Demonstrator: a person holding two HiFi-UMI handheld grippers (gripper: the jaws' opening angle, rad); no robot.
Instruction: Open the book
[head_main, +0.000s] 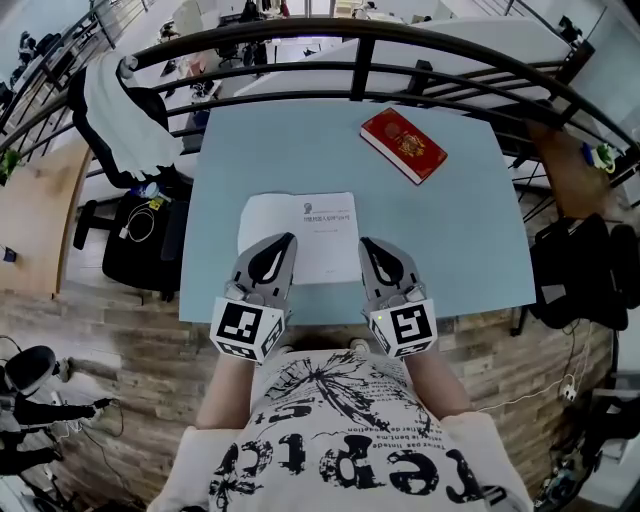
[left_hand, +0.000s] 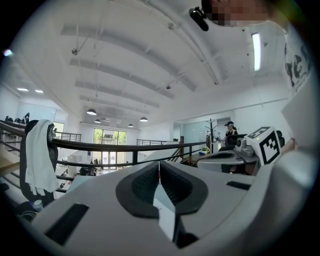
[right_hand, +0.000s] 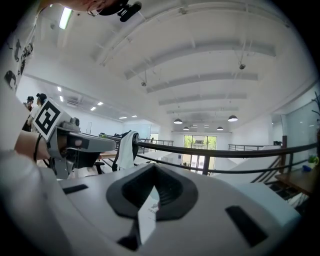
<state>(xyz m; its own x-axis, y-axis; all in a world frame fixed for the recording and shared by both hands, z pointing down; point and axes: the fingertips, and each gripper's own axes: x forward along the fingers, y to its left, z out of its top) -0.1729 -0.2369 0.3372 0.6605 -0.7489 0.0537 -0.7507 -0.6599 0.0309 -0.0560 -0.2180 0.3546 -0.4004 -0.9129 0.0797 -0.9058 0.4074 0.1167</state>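
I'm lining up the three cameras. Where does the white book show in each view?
Head view: white book at the centre, lying open on the table.
Left gripper view: a sliver of its page, low, through the gap behind the jaw tips.
Right gripper view: likewise a printed sliver, low centre.
Shared landmark: the black railing beyond the table.
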